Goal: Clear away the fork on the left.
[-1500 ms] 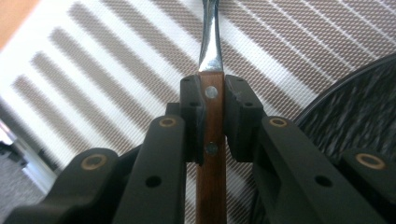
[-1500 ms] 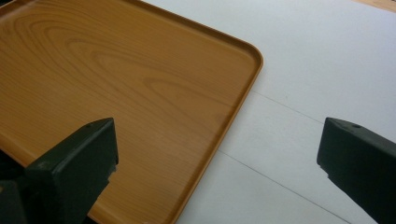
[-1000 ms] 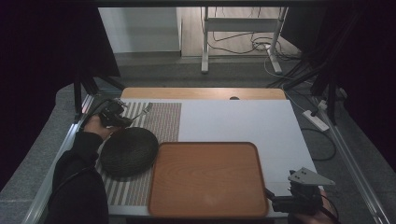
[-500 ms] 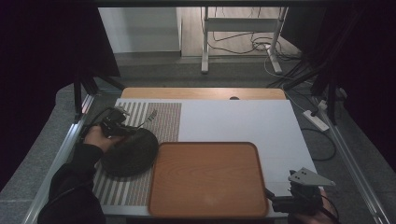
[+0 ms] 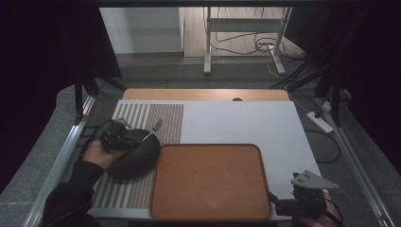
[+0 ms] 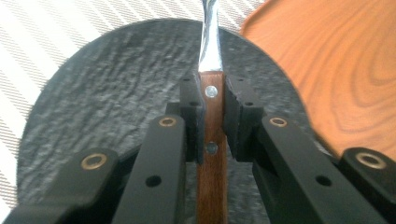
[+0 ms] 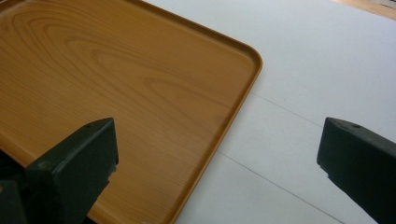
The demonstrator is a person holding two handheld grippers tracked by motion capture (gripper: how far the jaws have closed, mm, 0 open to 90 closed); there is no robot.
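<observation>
High view, left to right: your left gripper hangs over the dark round plate, which lies on the striped mat touching the left edge of the wooden tray. Its jaws pinch a wood-handled utensil; the metal end points away toward the mat's far side. Left gripper view: both pads clamp the riveted brown handle, plate beneath. Your right gripper sits at the tray's near right corner, on the white table. Right gripper view: jaws spread wide, nothing between them, tray corner below.
</observation>
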